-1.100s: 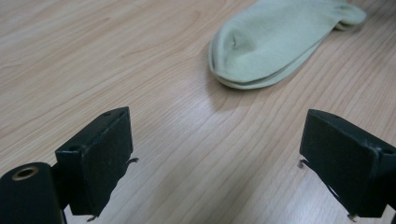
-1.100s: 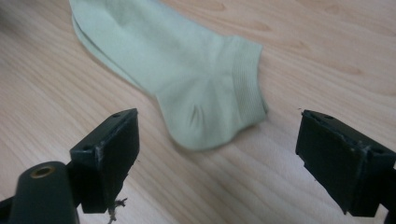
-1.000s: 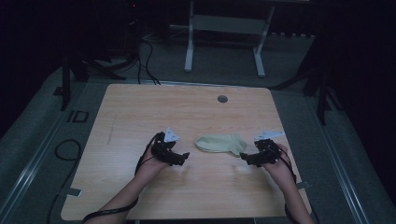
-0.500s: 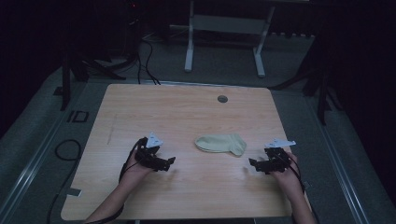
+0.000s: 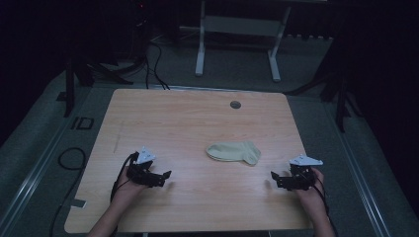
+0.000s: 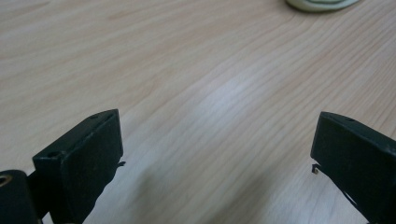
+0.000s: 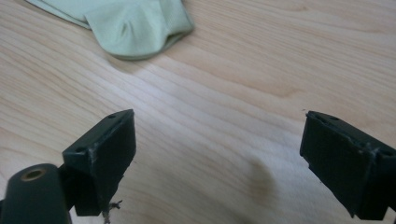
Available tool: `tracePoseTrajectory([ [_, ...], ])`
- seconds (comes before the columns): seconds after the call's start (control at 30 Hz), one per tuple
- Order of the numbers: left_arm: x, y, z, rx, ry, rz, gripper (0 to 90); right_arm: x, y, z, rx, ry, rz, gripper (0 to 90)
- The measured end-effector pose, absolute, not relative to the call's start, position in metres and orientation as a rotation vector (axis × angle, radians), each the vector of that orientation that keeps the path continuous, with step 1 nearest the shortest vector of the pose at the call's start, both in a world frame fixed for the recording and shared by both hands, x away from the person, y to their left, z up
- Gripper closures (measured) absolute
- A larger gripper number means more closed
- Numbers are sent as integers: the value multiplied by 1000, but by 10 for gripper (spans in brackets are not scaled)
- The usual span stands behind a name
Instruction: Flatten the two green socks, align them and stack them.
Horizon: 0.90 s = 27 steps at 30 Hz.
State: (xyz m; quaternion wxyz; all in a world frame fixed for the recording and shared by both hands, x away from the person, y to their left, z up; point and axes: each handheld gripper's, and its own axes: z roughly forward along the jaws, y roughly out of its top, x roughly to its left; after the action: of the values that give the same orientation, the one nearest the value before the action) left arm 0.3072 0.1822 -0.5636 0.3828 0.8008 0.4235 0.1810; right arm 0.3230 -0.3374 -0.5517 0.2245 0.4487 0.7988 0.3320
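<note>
both grippers have drawn back from the sock (image 5: 233, 152), which lies folded mid-table (image 5: 188, 118), well apart from each. left gripper (image 5: 165, 176) and right gripper (image 5: 274, 178) rest low, fingers spread and empty, likely because the folding is done.

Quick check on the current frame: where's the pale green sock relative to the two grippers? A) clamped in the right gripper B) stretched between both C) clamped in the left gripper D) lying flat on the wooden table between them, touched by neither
D: the pale green sock lies flat on the light wooden table, apart from the left gripper and the right gripper, whose jaws stand wide open and hold nothing.
</note>
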Motion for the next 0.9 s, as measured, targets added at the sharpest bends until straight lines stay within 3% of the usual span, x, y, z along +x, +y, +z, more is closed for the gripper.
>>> tracePoseTrajectory([
  [0.9, 283, 231, -569, 1957, 1201, 532, 22, 306, -366, -559, 1377, 2071, 918, 119],
])
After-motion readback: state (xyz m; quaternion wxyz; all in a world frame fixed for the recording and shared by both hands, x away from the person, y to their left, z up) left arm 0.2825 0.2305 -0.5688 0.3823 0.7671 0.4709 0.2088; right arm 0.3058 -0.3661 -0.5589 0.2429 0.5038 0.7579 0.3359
